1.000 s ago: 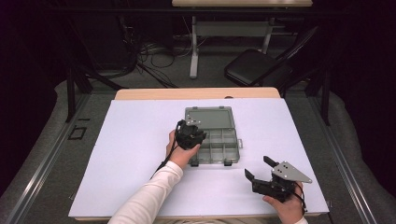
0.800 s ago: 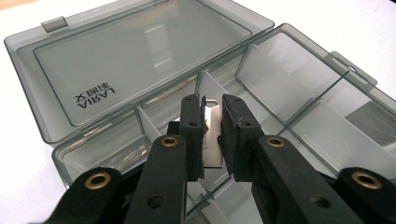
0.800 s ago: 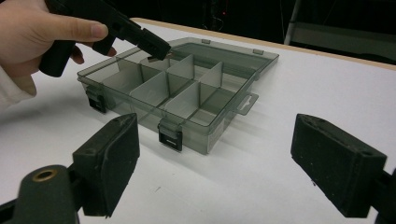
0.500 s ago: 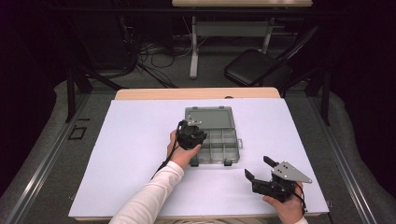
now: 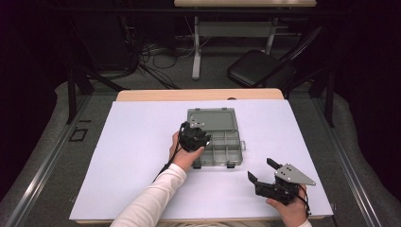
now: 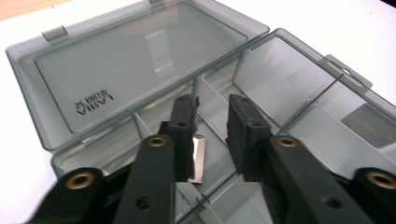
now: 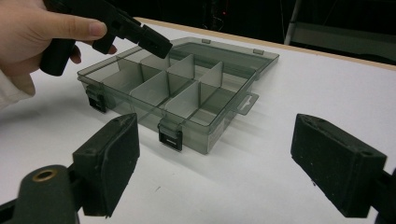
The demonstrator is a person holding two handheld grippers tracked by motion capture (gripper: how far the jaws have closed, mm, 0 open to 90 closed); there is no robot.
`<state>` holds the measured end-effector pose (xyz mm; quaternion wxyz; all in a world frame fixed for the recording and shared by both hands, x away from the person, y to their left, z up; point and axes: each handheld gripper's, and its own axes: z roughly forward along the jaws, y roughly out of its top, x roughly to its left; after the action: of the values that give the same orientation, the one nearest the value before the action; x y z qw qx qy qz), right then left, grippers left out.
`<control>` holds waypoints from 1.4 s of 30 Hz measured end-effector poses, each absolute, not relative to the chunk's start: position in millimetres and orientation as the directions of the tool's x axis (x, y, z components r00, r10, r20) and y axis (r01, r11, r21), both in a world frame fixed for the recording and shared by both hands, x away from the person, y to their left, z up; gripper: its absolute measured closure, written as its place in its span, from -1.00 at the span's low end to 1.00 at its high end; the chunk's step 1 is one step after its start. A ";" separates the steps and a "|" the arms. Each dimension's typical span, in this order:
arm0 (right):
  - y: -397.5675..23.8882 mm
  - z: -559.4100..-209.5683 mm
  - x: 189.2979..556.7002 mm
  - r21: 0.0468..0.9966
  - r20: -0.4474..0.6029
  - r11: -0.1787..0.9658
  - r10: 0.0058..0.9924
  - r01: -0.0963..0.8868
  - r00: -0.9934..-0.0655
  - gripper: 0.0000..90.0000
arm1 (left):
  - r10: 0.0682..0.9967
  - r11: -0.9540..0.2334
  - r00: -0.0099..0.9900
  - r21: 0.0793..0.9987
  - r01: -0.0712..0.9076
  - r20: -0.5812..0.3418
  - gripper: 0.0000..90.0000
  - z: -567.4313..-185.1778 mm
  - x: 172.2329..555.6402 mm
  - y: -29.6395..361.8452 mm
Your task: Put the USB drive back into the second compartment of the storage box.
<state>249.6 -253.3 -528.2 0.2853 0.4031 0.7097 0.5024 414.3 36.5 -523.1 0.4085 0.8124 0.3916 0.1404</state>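
Organizer box [image 5: 222, 142]: smoky clear plastic, lid thrown back flat toward the far edge of the white table [image 5: 118, 156]; it sits near the table's middle, latches facing the near edge.
Metal piece [image 6: 198, 158]: a small shiny flat plate, standing on edge in a compartment at the box's left end, just behind the front wall.
Left gripper [image 6: 211, 135]: poised over that left end, tips dipped into the compartment; its jaws have just been opening and now stand a narrow gap apart.
Piece versus fingers [image 6: 183, 135]: the plate lies against the inner face of the left-hand pad, well short of the other pad, so nothing pinches it.
Right gripper [image 5: 263, 171]: near the table's near right corner, apart from the box, jaws spread wide with nothing between them.
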 end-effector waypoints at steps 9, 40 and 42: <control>-252.8 -528.4 250.5 0.943 0.002 0.169 0.858 0.286 -0.513 -0.66 | 0.745 -0.367 0.664 0.792 0.488 -0.064 0.13 -518.1 411.4 38.7; -252.7 -528.3 250.3 0.944 0.002 0.168 0.859 0.285 -0.512 -0.66 | 0.662 -0.348 0.737 0.816 0.461 -0.133 -0.79 -500.6 394.2 45.1; -252.6 -528.4 250.4 0.943 0.001 0.169 0.859 0.286 -0.512 -0.66 | 0.664 -0.349 0.736 0.817 0.459 -0.130 -0.82 -498.8 392.2 46.5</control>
<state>250.4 -252.6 -528.4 0.2850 0.4036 0.7093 0.5027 392.2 46.5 -498.8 0.4543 0.8134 0.3452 0.1128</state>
